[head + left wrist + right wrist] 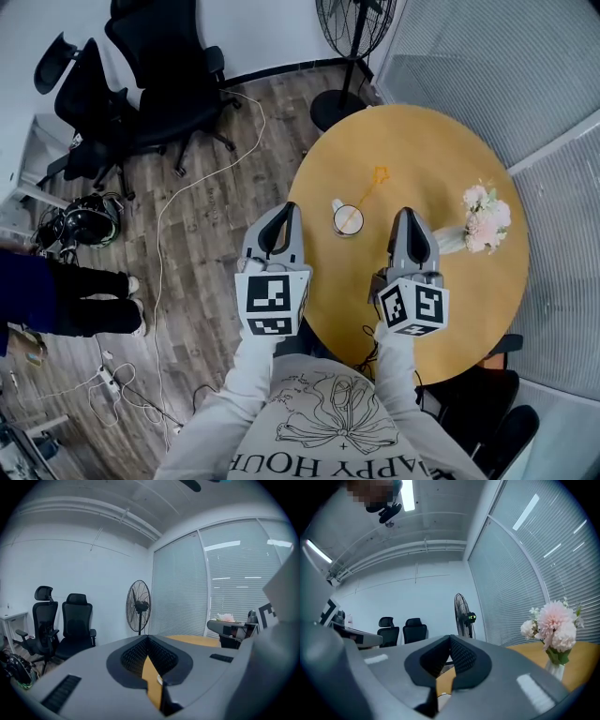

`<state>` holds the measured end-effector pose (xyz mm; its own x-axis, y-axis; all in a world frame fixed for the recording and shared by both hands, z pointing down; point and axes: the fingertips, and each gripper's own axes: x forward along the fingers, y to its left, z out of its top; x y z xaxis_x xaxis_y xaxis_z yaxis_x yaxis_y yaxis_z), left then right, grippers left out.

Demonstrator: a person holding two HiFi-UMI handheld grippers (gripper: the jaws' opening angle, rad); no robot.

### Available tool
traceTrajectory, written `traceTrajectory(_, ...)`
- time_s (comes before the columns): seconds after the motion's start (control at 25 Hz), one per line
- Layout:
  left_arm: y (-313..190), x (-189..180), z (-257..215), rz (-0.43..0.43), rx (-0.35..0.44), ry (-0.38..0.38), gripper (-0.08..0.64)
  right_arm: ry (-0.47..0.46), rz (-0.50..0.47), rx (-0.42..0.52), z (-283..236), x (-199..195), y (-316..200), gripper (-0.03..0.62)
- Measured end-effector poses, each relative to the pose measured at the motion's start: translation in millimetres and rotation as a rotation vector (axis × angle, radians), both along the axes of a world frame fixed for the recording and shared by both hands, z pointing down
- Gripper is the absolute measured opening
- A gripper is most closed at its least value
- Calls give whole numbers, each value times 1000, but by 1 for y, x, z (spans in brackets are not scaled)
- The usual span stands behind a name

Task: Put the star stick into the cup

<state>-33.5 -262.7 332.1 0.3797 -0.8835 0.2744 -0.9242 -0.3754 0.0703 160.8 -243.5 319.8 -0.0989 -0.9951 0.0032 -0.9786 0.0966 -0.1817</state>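
Note:
A small white cup (348,220) stands near the middle of the round wooden table (441,150). The yellow star stick (372,187) rests in it, leaning toward the far right with its star (380,174) out over the tabletop. My left gripper (290,208) hovers at the table's left edge, left of the cup, jaws shut and empty. Right of the cup, my right gripper (406,214) is over the table, also shut with nothing in it. In both gripper views the jaws meet at their tips (148,637) (450,637), and I cannot make out the cup there.
A vase of pink flowers (483,218) (553,628) stands at the table's right side. A floor fan (352,37) (139,604) is beyond the table, and black office chairs (159,66) stand to the far left. Cables trail on the wooden floor (187,244).

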Motion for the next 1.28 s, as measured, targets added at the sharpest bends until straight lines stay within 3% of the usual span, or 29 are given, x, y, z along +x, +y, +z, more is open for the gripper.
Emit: traceTrajectory(1.28, 22, -17, -21, -4, 50, 21, 6, 26, 6, 38, -19, -12, 23, 11)
